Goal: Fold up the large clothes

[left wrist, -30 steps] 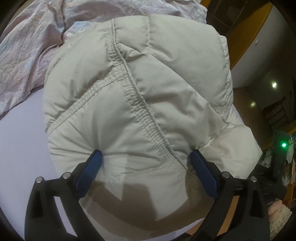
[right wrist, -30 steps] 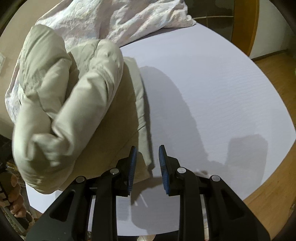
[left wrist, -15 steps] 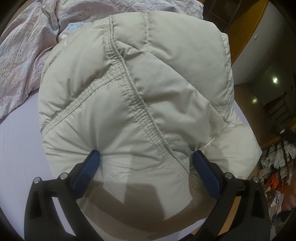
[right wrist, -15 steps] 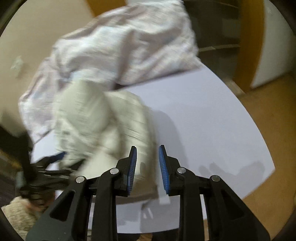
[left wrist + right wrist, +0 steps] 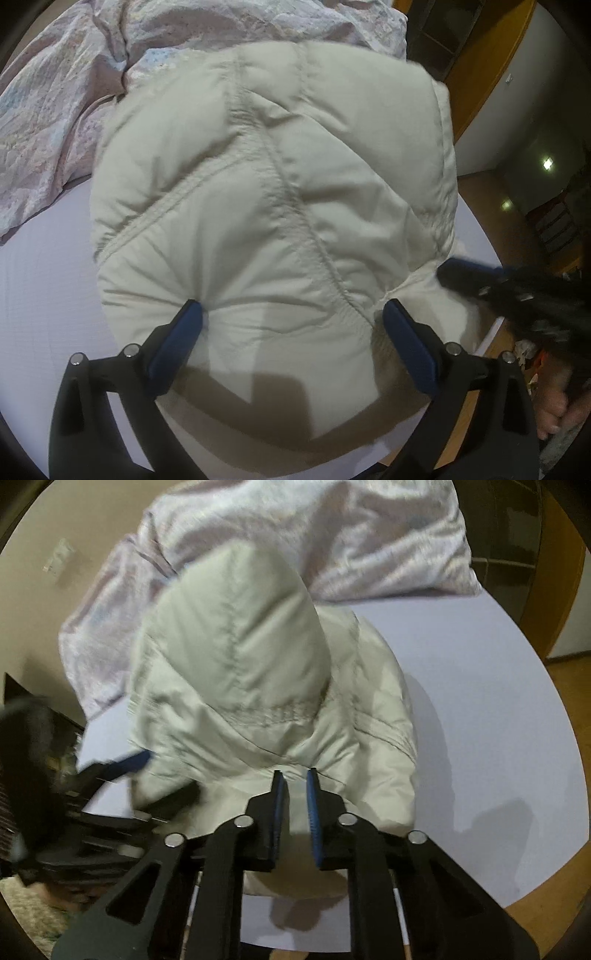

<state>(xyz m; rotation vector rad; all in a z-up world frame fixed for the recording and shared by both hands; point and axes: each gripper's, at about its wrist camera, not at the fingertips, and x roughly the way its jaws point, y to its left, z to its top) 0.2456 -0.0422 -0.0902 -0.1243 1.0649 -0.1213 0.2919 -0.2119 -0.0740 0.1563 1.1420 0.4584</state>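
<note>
On my left gripper (image 5: 291, 317) the two blue pads stand wide apart, and a thick bunch of the padded jacket (image 5: 273, 206) bulges between them. Both pads press into the fabric: the cloth puckers around each tip, so I read this as a wide clamp on the jacket's bulk.

My right gripper (image 5: 294, 780) has its fingers drawn nearly together, with only a narrow slot between the blue pads. A pale strip of jacket (image 5: 258, 686) shows through that slot, but I cannot tell whether it is pinched or just lies behind the tips.

The jacket is a cream quilted bundle, heaped on the white table (image 5: 472, 686) near its front edge, with a crumpled pinkish sheet (image 5: 332, 539) lying behind it and touching its far side.

From the left camera, the right gripper shows as a dark, smeared shape at the jacket's right edge, too blurred to read. From the right camera, the left gripper is also blurred, half hidden by the jacket's lower left fold. The jacket's underside and its sleeves are out of sight, and the bottom of the bundle is cut off by my own fingers.
</note>
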